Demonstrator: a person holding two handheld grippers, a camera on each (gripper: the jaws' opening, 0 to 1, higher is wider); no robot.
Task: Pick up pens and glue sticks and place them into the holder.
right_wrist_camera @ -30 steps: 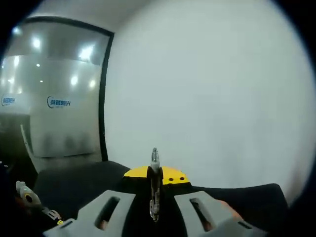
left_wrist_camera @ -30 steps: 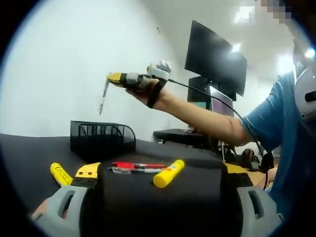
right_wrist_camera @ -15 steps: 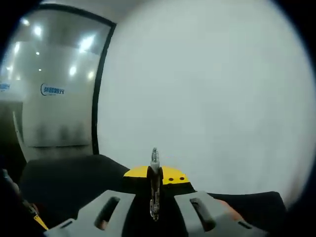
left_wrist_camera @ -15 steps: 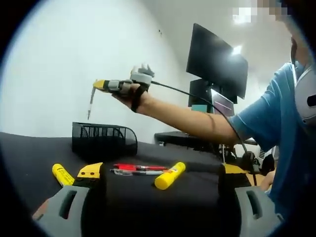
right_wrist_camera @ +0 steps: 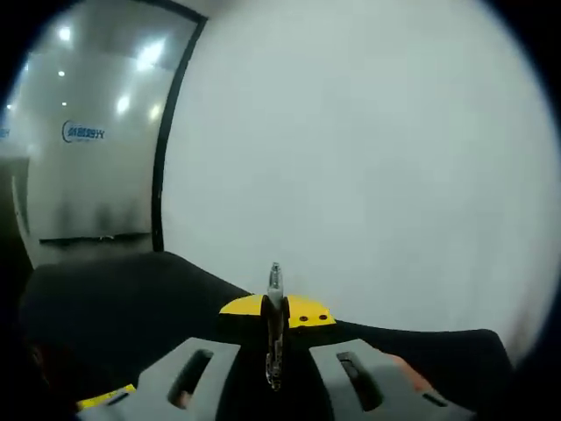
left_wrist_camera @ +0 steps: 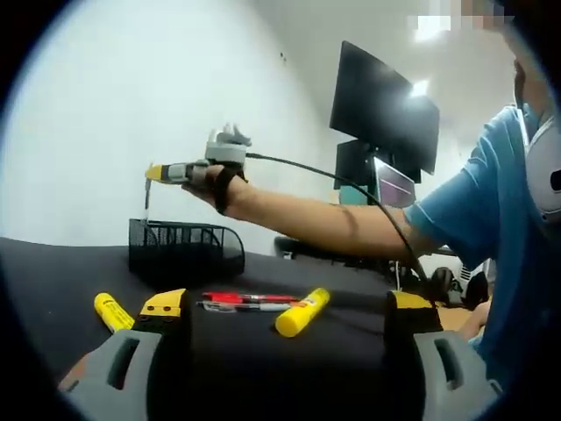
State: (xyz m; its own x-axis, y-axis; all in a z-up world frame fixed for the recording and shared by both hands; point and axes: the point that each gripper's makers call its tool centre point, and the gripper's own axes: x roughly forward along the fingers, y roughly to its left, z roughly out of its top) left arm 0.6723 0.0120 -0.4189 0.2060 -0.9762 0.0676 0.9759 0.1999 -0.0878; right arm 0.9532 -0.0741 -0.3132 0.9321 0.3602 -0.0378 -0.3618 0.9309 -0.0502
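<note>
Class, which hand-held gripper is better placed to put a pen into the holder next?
Right: the right hand-held gripper holds a pen above the holder; the left hand-held gripper is open, low.

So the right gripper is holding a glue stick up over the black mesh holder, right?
Not quite. The right gripper is shut on a pen, not a glue stick. The left gripper view shows it hanging tip-down over the black mesh holder. The yellow glue sticks lie on the table.

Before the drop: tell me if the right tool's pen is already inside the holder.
No. In the left gripper view the pen hangs from the right tool just above the holder, its tip near the rim.
</note>
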